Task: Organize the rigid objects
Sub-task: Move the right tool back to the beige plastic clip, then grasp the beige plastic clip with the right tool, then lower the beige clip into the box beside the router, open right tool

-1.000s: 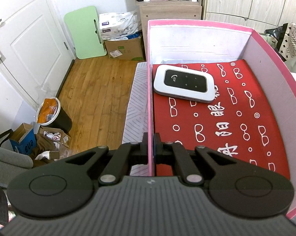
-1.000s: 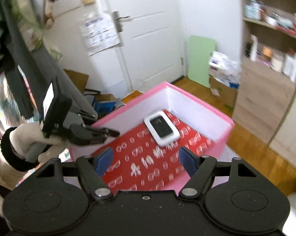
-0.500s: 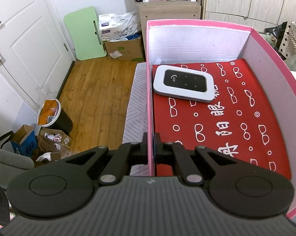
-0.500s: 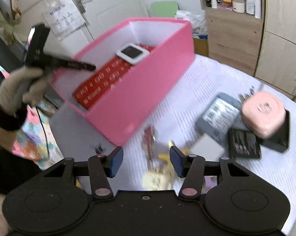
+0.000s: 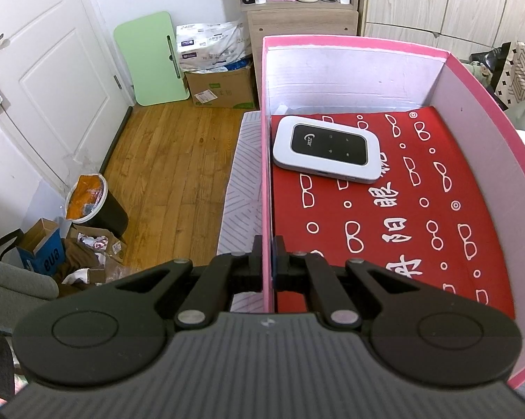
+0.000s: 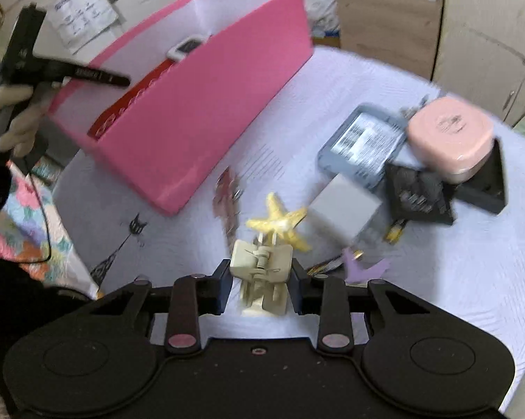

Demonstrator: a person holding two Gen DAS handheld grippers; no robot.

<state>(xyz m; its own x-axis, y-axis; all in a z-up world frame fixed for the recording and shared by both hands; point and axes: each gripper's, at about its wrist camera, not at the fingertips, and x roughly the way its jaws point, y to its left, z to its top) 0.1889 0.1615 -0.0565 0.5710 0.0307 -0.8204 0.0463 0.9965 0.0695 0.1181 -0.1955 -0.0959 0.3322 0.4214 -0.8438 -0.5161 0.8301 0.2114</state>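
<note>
A pink box [image 5: 266, 174] with a red patterned lining stands on the white-clothed table, and a white-and-black pocket router [image 5: 327, 148] lies inside at its far left. My left gripper [image 5: 267, 262] is shut on the box's left wall. The right wrist view shows the same box [image 6: 206, 111] with the left gripper [image 6: 98, 76] on its rim, held by a gloved hand. A cream hair clip [image 6: 260, 265] topped by a yellow starfish stands between the fingers of my right gripper [image 6: 260, 277]. Its jaws are closing and the pads touch both sides of the clip.
Right of the clip lie a white block [image 6: 344, 209], a grey device [image 6: 362, 143], a pink rounded case [image 6: 451, 136] on black items [image 6: 419, 195], a purple scrap [image 6: 363, 267] and a reddish clip [image 6: 227, 192]. Below the table's left edge stand a bin [image 5: 94, 206] and cardboard boxes.
My right gripper swung from above the box down to the table beside it and narrowed around the starfish hair clip. The left gripper stayed clamped on the box wall.
</note>
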